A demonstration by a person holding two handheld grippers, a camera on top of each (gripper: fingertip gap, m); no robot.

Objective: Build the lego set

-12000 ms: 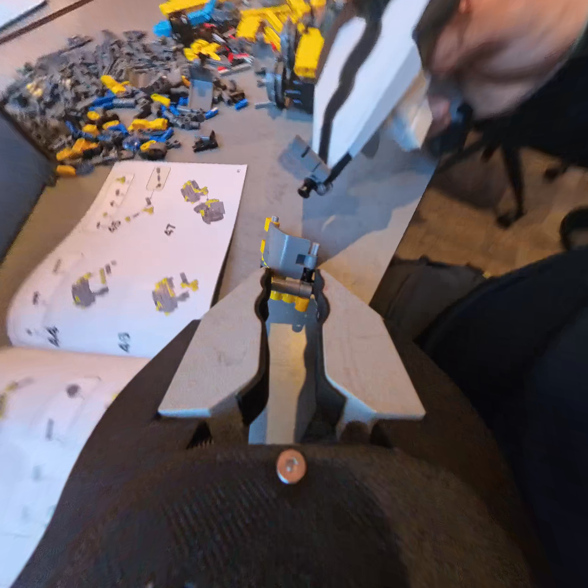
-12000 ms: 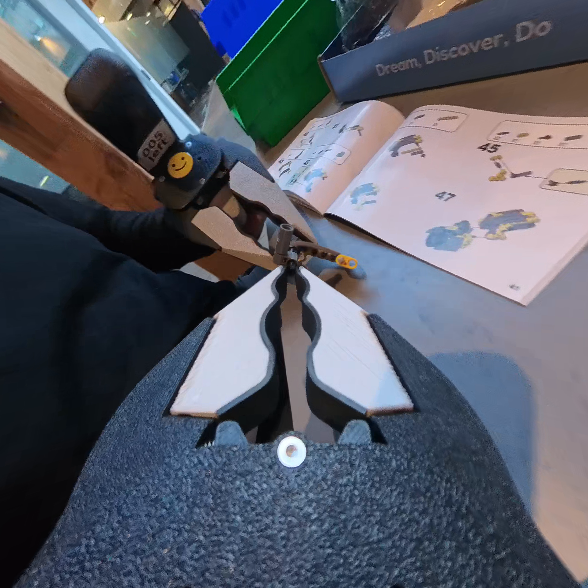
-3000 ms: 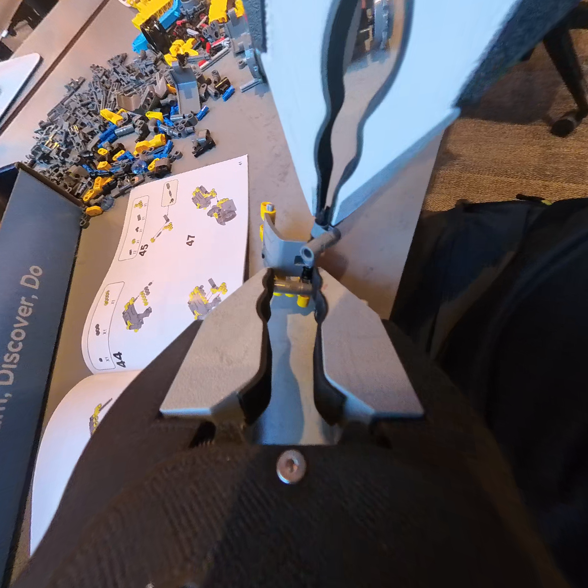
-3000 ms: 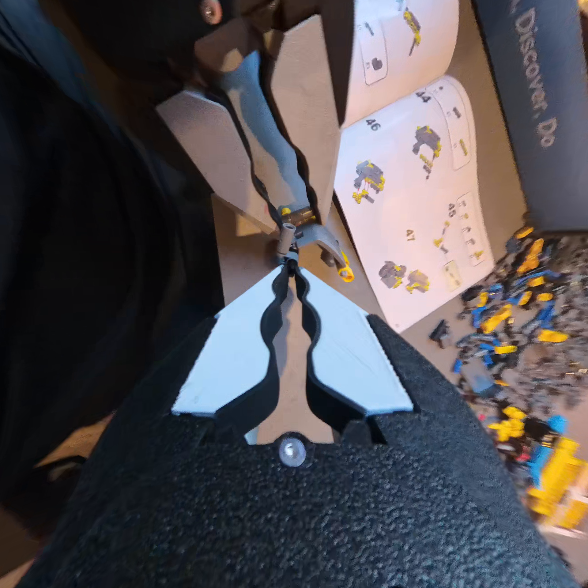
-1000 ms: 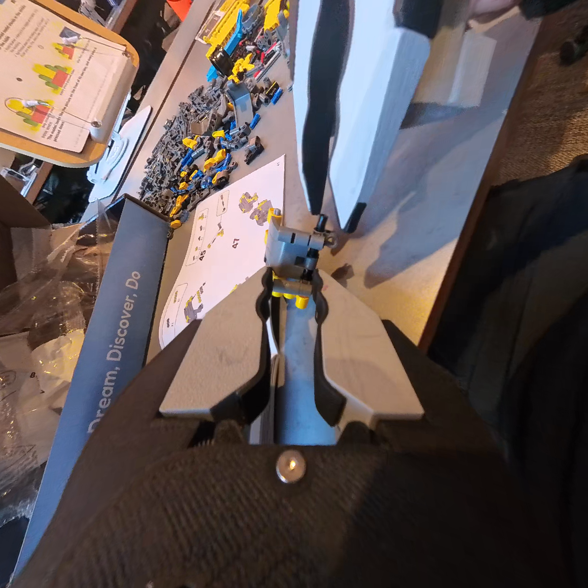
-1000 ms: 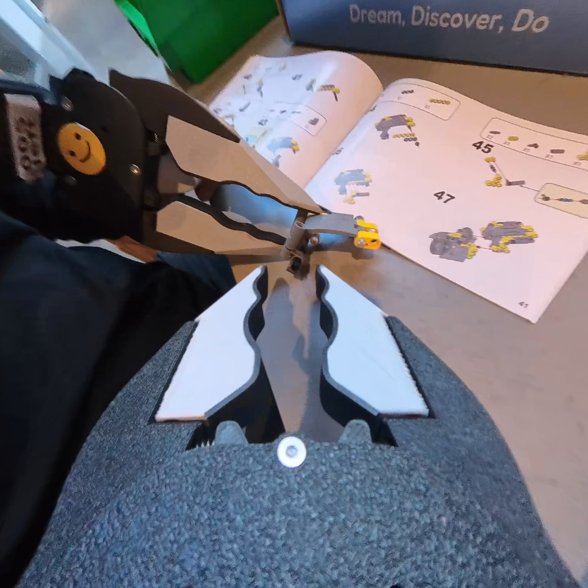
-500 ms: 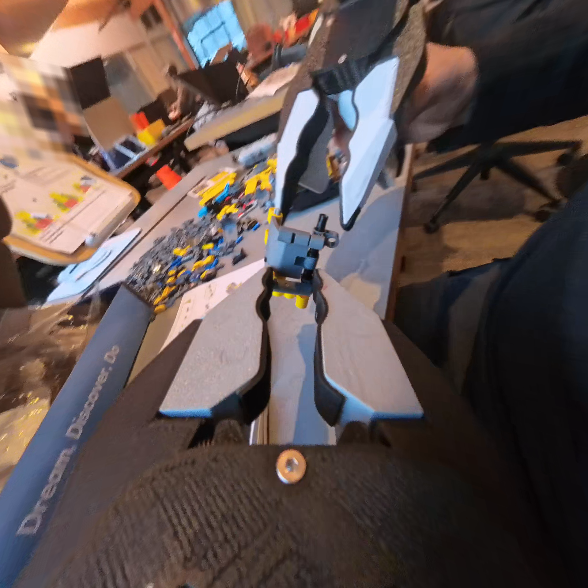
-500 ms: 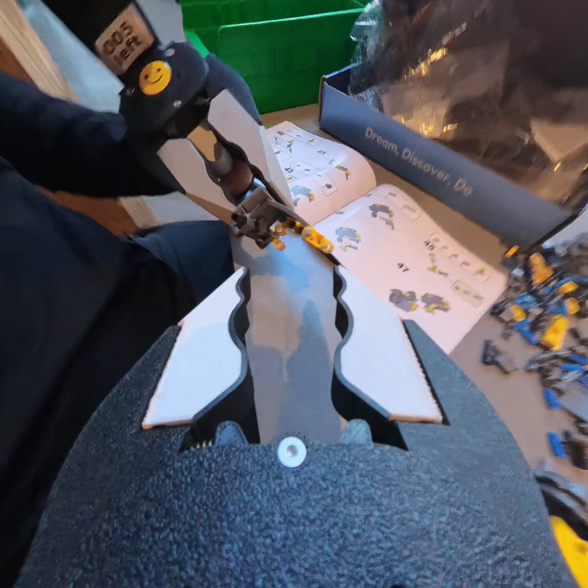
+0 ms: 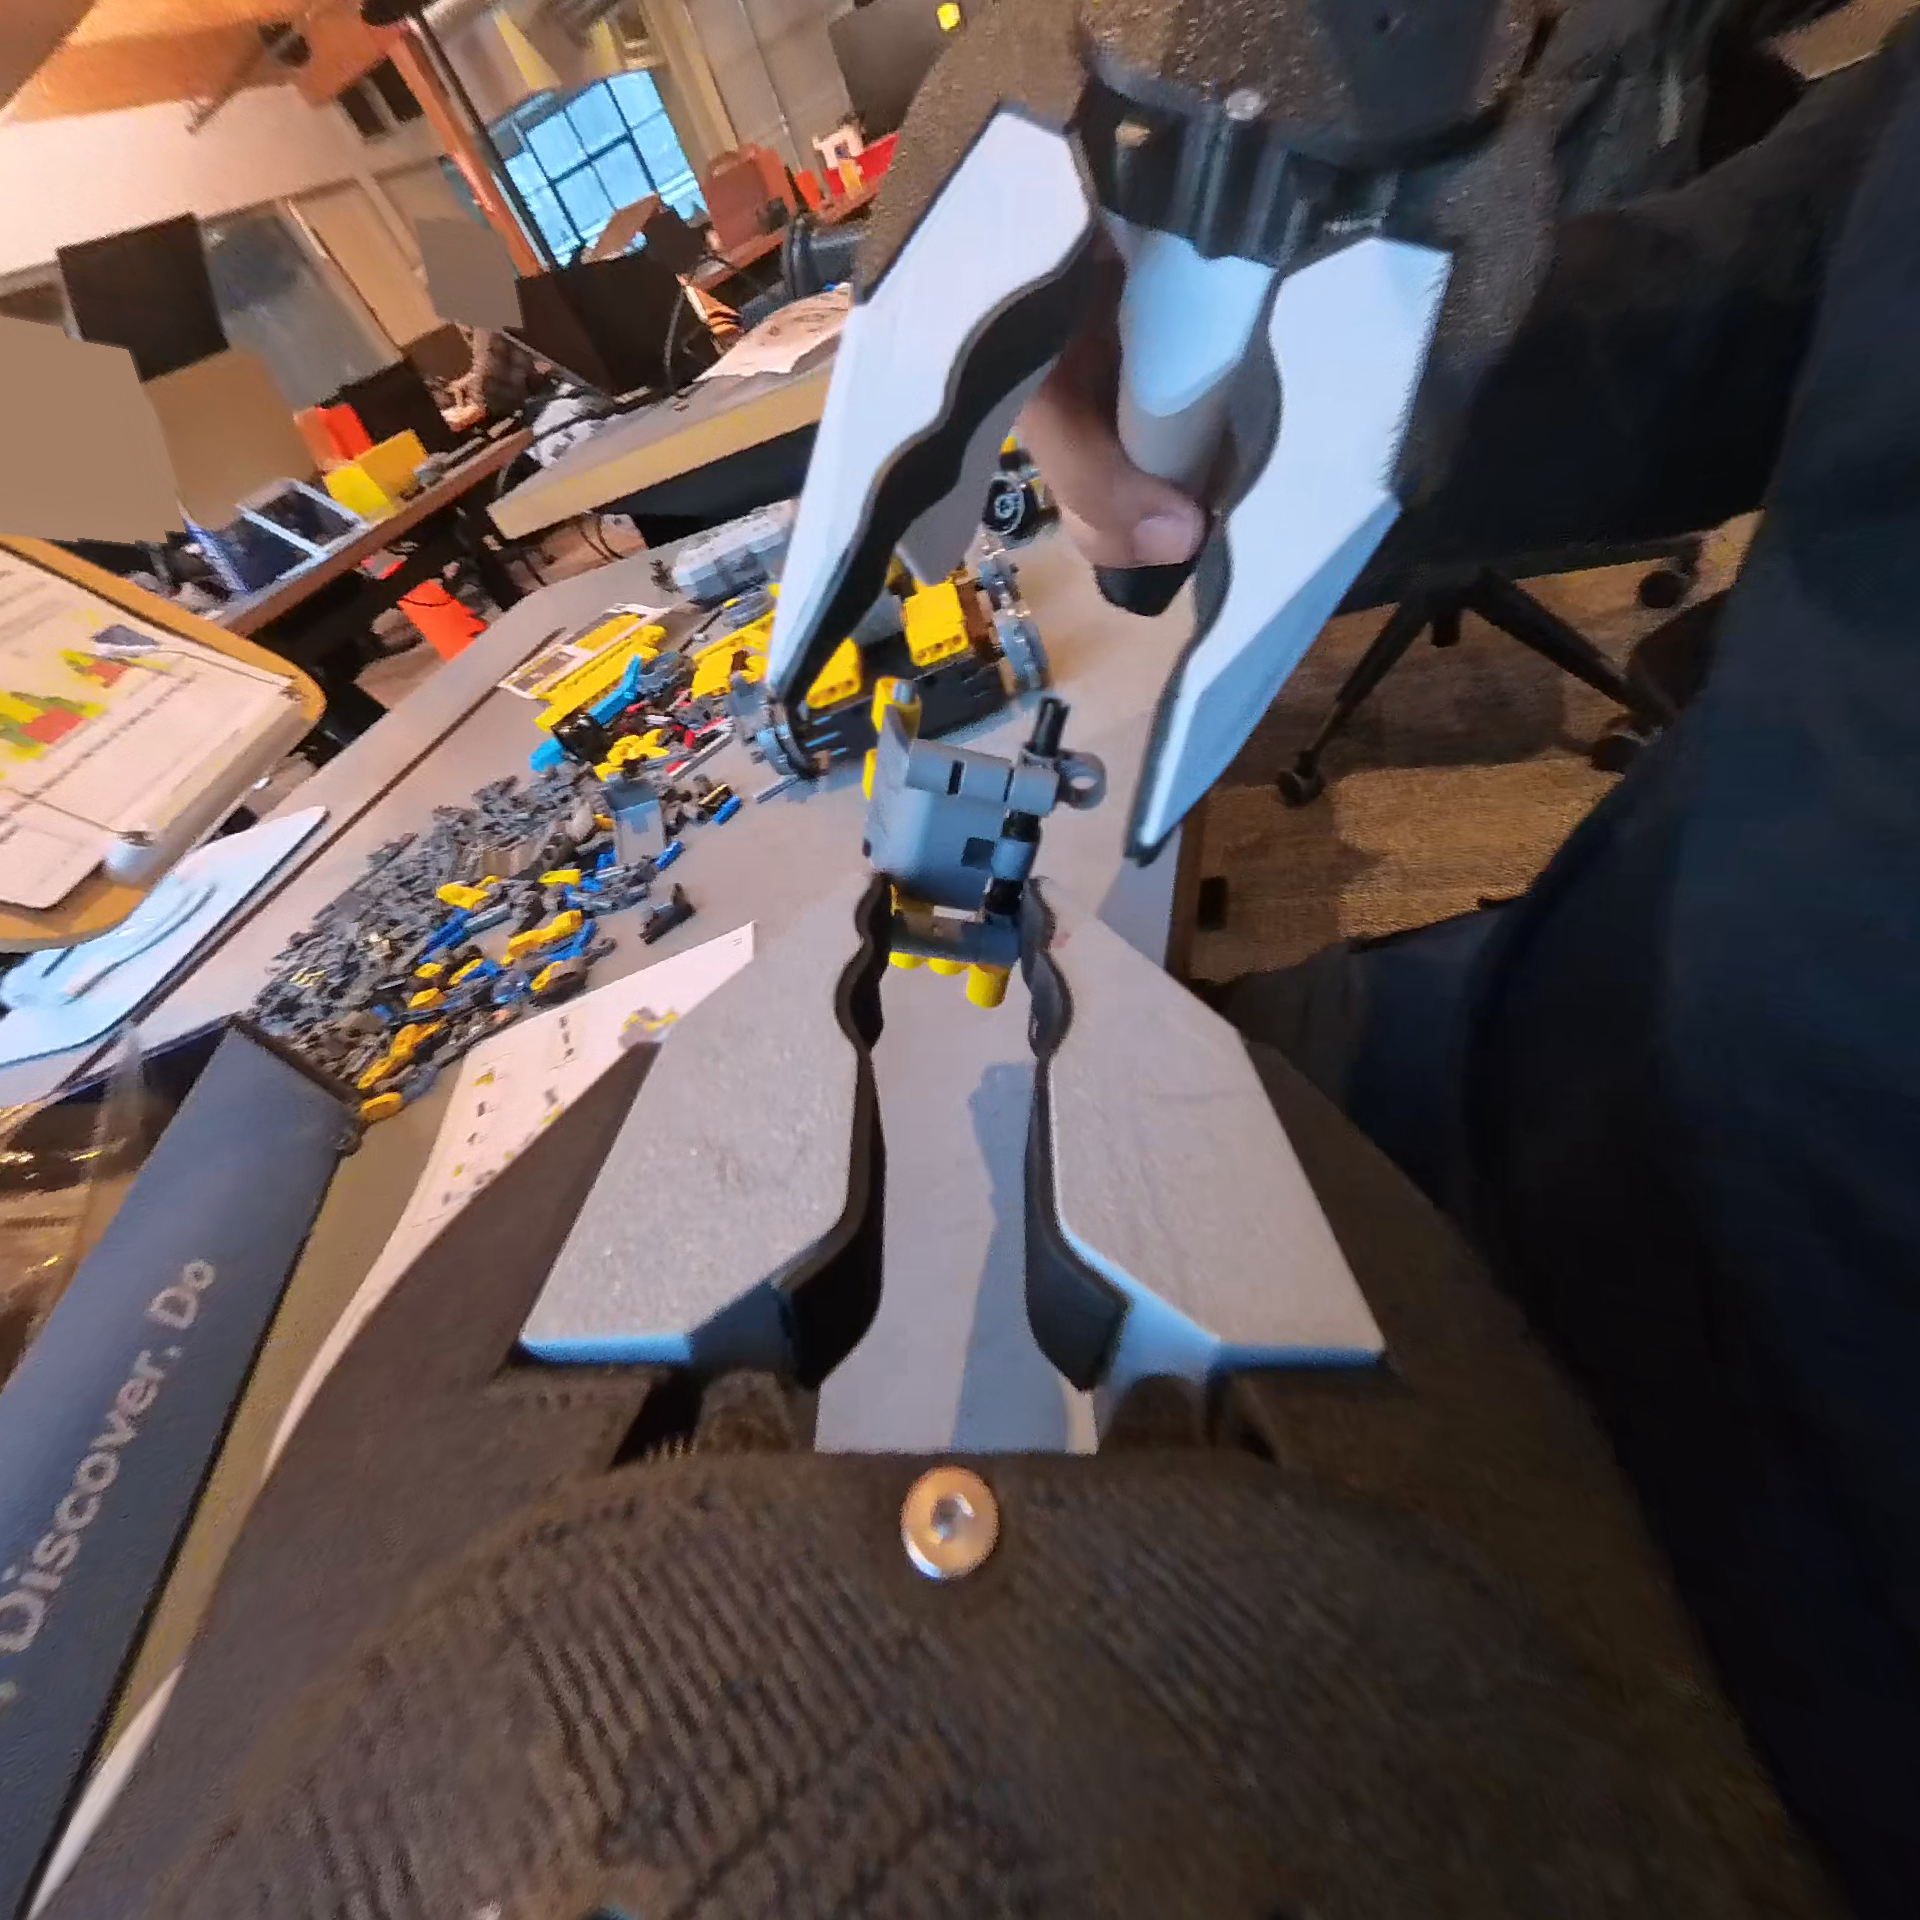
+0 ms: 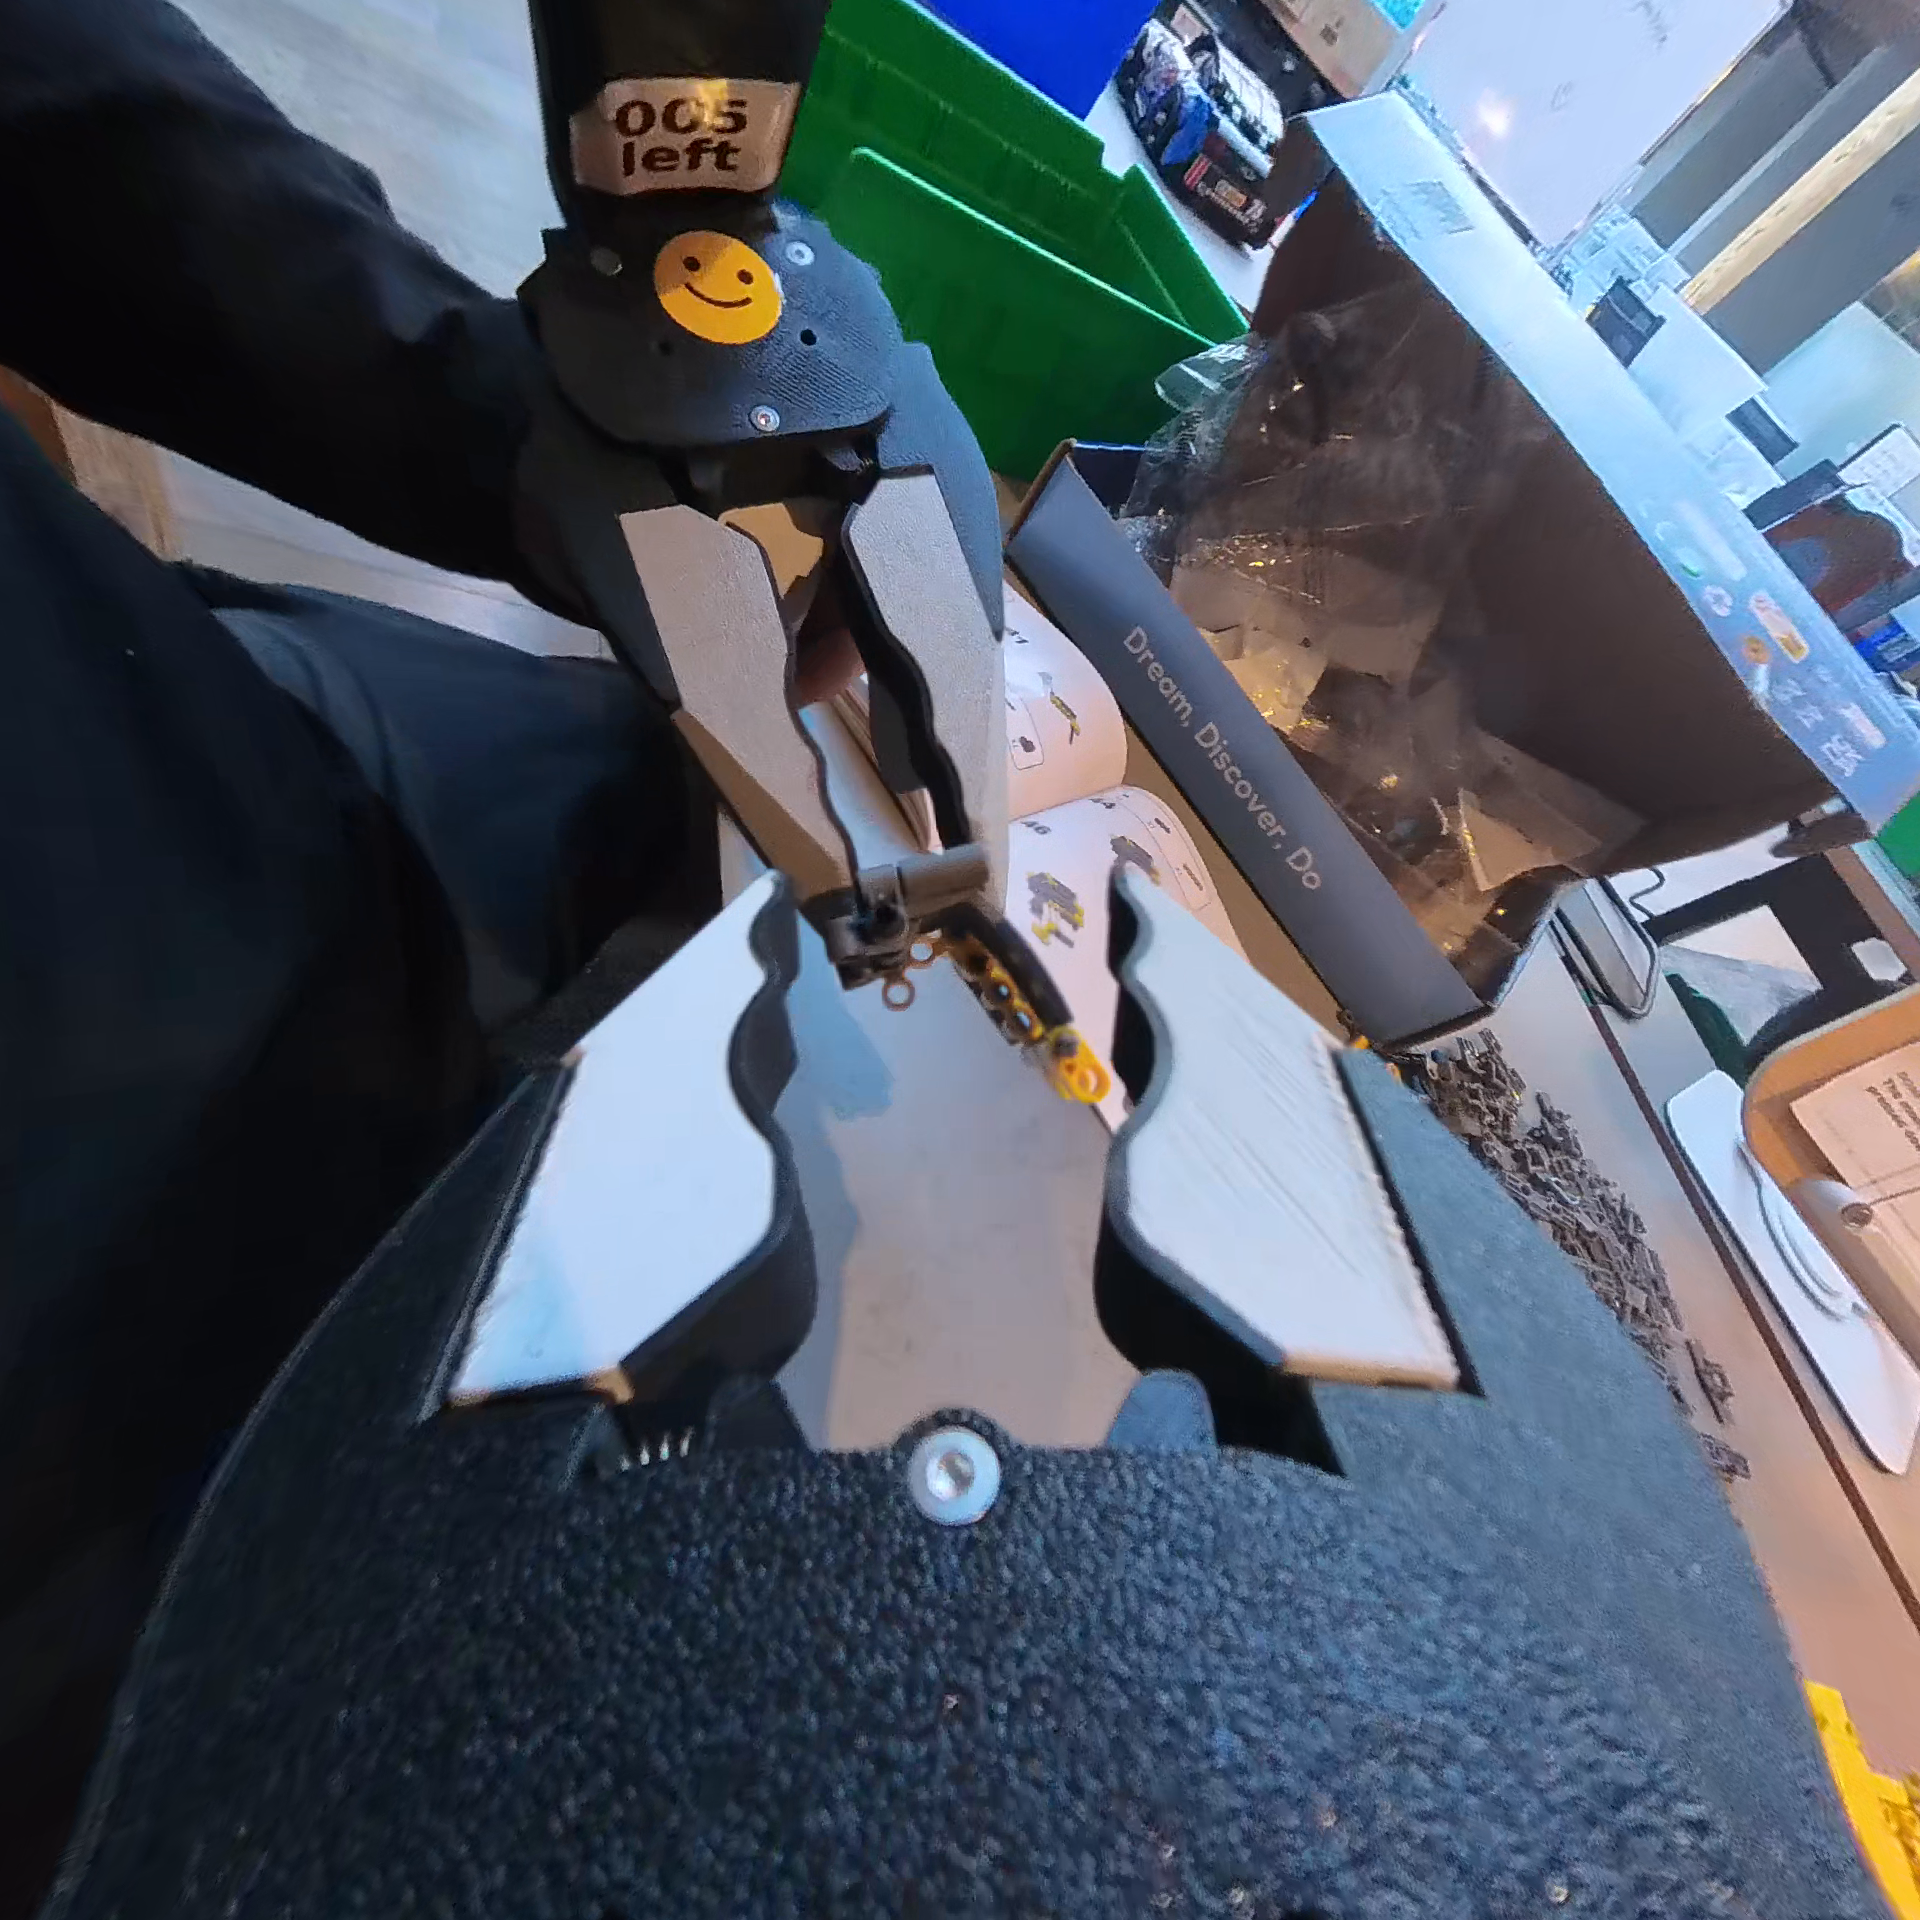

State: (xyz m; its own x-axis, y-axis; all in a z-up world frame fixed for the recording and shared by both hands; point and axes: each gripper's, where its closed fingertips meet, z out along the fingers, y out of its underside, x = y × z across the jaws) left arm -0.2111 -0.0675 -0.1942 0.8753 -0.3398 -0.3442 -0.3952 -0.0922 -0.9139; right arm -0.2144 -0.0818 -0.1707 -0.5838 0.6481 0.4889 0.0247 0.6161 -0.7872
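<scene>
My left gripper [image 9: 951,920] is shut on a small grey and yellow brick assembly [image 9: 951,821] and holds it up above the grey table [image 9: 769,862]. A black pin sticks up from the top of the assembly. My right gripper [image 10: 948,899] is open and empty, its jaws wide apart on either side of the assembly [image 10: 935,935] without touching it. In the left wrist view the right gripper [image 9: 977,795] points down from above. In the right wrist view the left gripper [image 10: 904,873] comes in from the top.
A pile of loose grey, blue and yellow bricks [image 9: 468,914] and a part-built yellow model [image 9: 935,623] lie farther along the table. An open instruction booklet [image 9: 582,1049] and a long dark box [image 10: 1247,790] lie on the left. Green bins [image 10: 987,260] stand behind. The table edge is at the right. My two grippers' fingertips are within a few centimetres of each other.
My right gripper was shut on a pin at the assembly, then let go and opened wide. Both grippers have tilted upward. My left gripper has kept its hold.
</scene>
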